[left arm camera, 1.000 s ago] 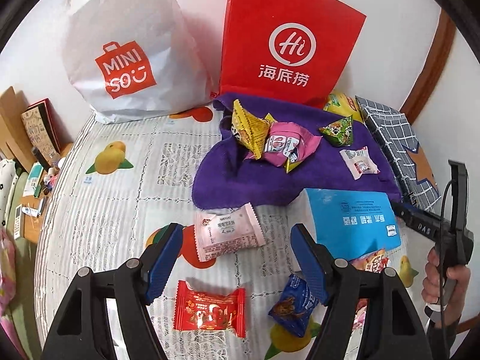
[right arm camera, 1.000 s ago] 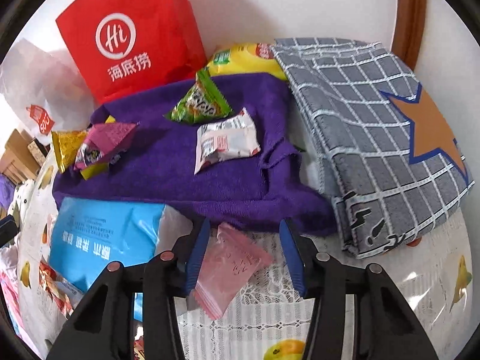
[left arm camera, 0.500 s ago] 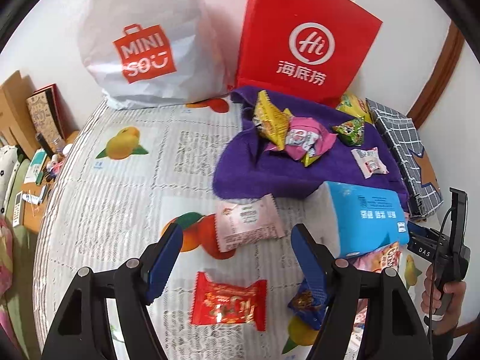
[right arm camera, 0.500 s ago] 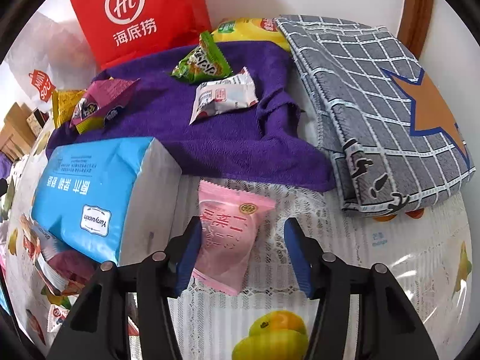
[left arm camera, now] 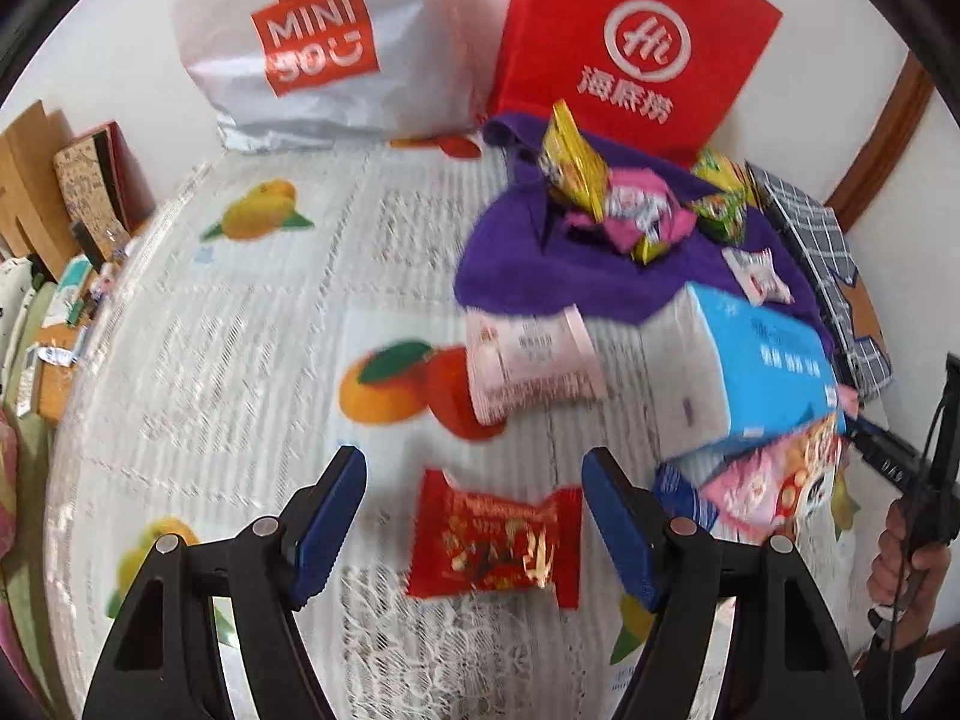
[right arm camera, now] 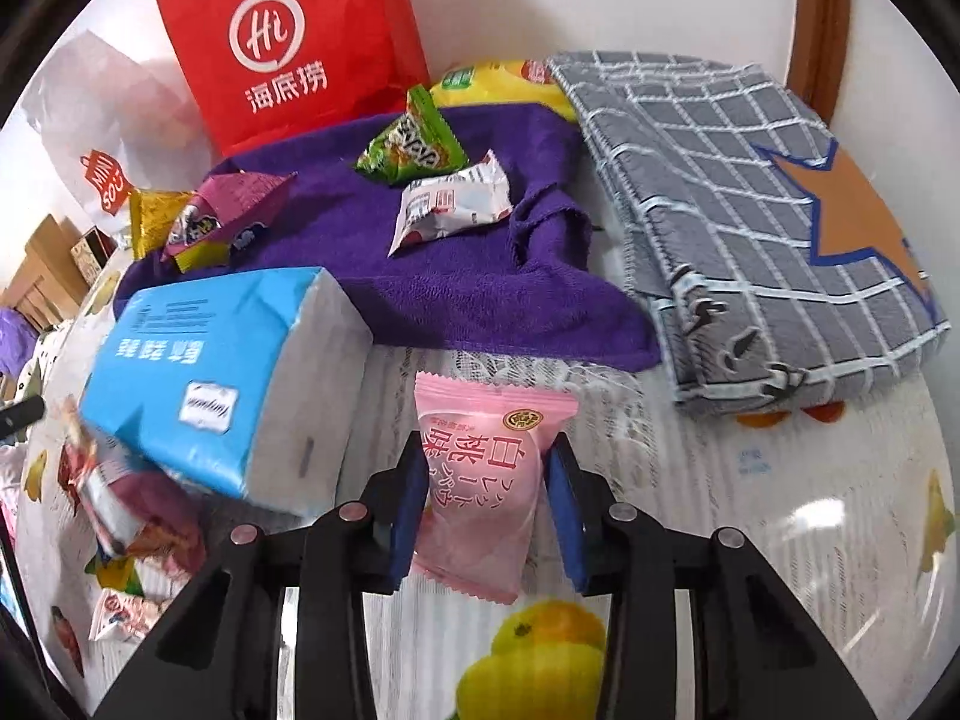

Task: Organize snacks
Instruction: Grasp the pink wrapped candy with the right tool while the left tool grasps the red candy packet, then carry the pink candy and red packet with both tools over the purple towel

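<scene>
A: Snacks, entry one: pink pack (right arm camera: 480,480) lay on the tablecloth (right arm camera: 780,540) at 6 o'clock of the purple towel (right arm camera: 456,276). The right gripper (right arm camera: 487,504) had just been closing, pack between its jaws, pads at its sides; firm pinch not certain.

B: Meaning a pickup was likely starting. Left?

A: Left gripper (left arm camera: 474,516) stayed spread and had dropped closer over the red pack (left arm camera: 495,540), not touching.

B: Count?

A: On the towel: green one (right arm camera: 411,144), white one (right arm camera: 450,210), purple one (right arm camera: 228,210), yellow one (right arm camera: 153,219). Tissue packs (right arm camera: 222,372): one. Bags at 12 o'clock: two.
</scene>
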`<state>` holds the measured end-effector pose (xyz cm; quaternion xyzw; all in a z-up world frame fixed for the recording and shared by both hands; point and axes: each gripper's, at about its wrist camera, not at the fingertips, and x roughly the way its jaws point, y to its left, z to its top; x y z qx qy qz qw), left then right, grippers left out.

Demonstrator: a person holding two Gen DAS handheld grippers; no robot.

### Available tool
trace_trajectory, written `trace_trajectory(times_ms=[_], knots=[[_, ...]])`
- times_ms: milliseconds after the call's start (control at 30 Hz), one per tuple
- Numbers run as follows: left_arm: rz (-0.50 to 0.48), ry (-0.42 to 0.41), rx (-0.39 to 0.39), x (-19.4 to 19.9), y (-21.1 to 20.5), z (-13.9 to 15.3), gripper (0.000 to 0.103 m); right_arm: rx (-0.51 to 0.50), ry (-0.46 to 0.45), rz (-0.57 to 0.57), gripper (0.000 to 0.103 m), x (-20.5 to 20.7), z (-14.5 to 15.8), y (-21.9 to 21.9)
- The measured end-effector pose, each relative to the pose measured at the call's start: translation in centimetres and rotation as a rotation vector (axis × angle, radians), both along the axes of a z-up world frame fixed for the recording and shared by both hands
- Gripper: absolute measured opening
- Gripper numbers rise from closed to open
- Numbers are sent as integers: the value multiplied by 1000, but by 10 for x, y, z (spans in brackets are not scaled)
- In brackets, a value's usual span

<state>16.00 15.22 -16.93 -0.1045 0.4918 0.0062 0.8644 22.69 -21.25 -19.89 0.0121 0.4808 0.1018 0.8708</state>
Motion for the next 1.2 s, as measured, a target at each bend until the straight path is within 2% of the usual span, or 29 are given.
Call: trace_trajectory(times_ms=[167,267,367,500,633,733,767,833,867,933,1067,1200], knots=[[-35,29,-32,-8,-4,-19,73,-6,-17,-11,38,-19,11,-8],[-51,42,-95,-11,-4,-28,73,-16,-16,-16,38,-29,12,-9],[-58,19,-108,-15,-7,-30,81,-16,-9,-15,39,-39,10,-9],[-67,11,-54,-17,-18,-32,85,-25,4,-11,39,-49,6,-6],[-78,5,60,-18,-35,-35,84,-23,6,-16,38,-57,5,-5],[-75,-4,117,-18,-40,-37,84,-16,2,-14,38,-63,8,-4],[-71,-8,145,-18,-42,-38,82,-18,-1,-12,39,-64,8,-3],[-56,-15,189,-18,-44,-37,66,-28,-9,-7,38,-68,10,-1],[-55,-21,181,-18,-43,-36,63,-33,-11,-6,38,-69,11,0],[-49,-22,176,-18,-41,-35,50,-33,-15,1,38,-73,13,1],[-54,-19,96,-22,-36,-31,48,-38,-24,15,38,-82,16,5],[-61,-40,91,-31,-41,-20,47,-40,-35,22,38,-89,21,7]])
